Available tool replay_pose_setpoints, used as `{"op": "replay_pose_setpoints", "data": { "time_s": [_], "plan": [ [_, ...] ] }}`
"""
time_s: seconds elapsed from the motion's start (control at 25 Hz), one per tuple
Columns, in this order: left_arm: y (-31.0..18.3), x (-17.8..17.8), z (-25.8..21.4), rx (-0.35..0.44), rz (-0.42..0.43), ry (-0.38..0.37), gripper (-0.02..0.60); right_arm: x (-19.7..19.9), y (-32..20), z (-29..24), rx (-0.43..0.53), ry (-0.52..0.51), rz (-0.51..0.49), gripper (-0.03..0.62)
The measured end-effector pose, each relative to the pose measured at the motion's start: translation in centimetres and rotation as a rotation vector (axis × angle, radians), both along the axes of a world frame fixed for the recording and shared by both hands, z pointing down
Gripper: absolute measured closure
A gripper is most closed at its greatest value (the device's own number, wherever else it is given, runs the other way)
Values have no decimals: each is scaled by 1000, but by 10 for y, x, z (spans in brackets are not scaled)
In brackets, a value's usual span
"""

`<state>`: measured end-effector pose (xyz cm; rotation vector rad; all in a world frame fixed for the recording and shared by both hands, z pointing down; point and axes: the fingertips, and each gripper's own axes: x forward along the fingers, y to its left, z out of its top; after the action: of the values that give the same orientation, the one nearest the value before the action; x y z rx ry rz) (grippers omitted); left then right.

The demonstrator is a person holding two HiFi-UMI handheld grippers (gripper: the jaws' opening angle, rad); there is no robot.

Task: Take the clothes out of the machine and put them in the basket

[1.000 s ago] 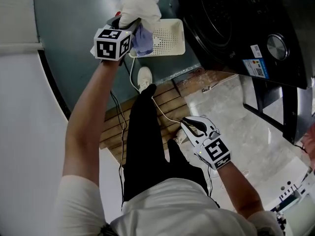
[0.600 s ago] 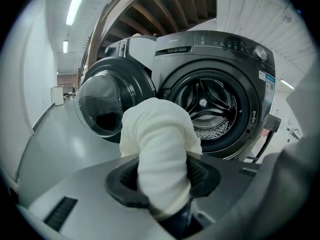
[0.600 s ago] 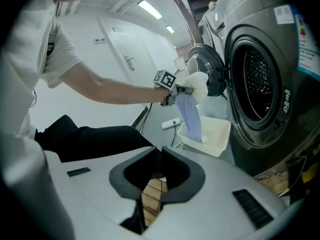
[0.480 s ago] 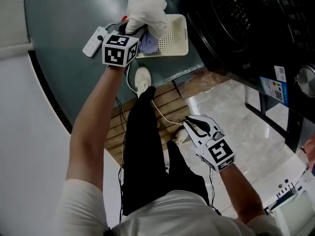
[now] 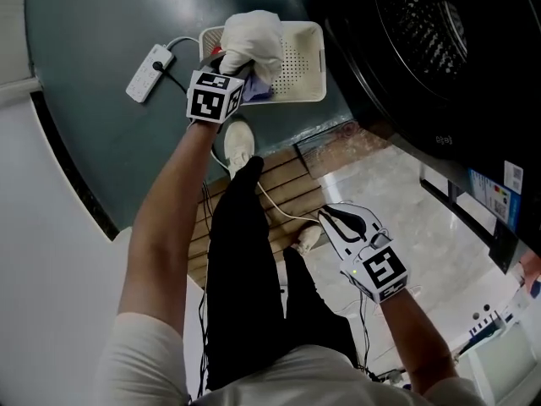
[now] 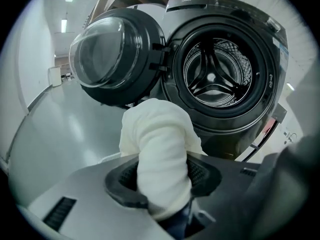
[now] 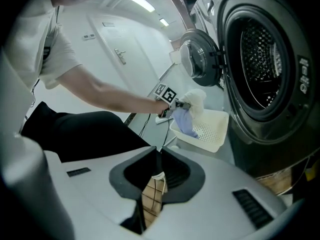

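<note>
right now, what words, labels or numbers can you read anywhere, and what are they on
Nothing reads clearly enough to quote.
Coloured sticker on the washing machine front: print too small.
White print on its dark panel: blurred.
Logo on its top edge: too small.
White marks beside the door opening: blurred.
Marker cubes: square patterns only, no letters.

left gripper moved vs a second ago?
Yes. The left gripper came down toward the basket; its white cloth now hangs over the basket's left end. Its jaws have just opened slightly, cloth between them.
</note>
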<state>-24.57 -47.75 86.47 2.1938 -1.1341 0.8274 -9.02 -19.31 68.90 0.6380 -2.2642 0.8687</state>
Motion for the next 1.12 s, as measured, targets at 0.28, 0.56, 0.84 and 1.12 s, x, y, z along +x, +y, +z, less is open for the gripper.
{"op": "replay_pose_setpoints", "data": {
  "time_s": [0.28, 0.56, 0.84, 1.12],
  "plan": [
    [3, -9, 57, -77, 14, -67, 385, -13, -12, 18, -15, -8, 19, 559],
    [9, -12, 90, -152, 17, -103, 350, -23, -10, 25, -24, -14, 8, 559],
    [11, -15, 95, -166, -10, -106, 293, -16, -10, 28, -34, -8, 7, 559],
    [17, -14, 56, -109, -7, -114, 311, -12, -10, 7, 17, -35, 28, 559]
  ]
}}
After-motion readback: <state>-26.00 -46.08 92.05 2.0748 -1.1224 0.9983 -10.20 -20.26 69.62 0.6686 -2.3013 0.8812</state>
